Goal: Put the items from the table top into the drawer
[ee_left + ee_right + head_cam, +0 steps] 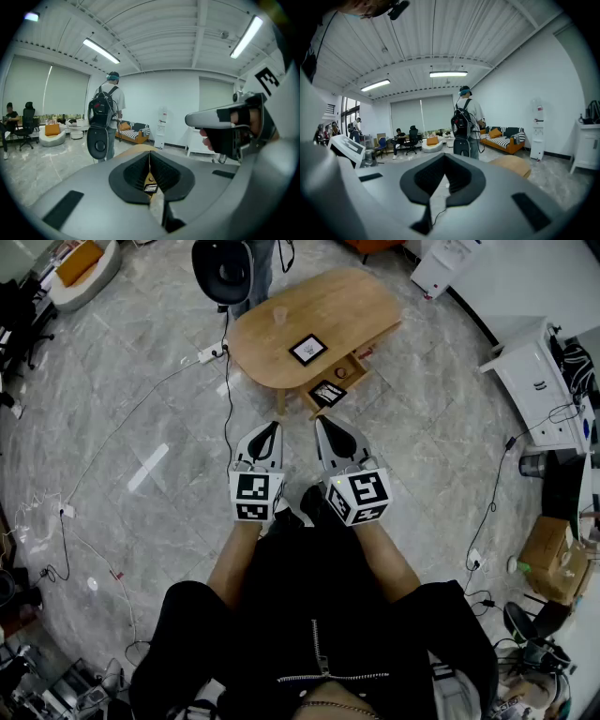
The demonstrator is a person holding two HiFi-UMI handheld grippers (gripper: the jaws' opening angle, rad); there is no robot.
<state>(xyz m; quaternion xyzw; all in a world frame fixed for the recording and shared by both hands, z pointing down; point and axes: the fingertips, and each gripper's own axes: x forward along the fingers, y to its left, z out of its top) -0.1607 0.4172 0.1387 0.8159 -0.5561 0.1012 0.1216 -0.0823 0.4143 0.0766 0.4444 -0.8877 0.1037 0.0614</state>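
An oval wooden table (347,301) stands some way ahead of me on the grey floor. On its top are a small clear cup (278,315) and a black-and-white marker card (307,349). Below its near edge an open drawer (354,365) holds a second marker card (327,392) and a small round brown item (340,374). Both grippers are held side by side in front of my body, well short of the table. The left gripper (271,426) (150,153) is shut and empty. The right gripper (324,420) (444,154) is also shut with nothing in it.
A person with a black backpack (225,268) (104,119) (464,121) stands at the table's far side. A power strip with cables (211,353) lies on the floor left of the table. At the right stand a white cabinet (539,381) and a cardboard box (553,559).
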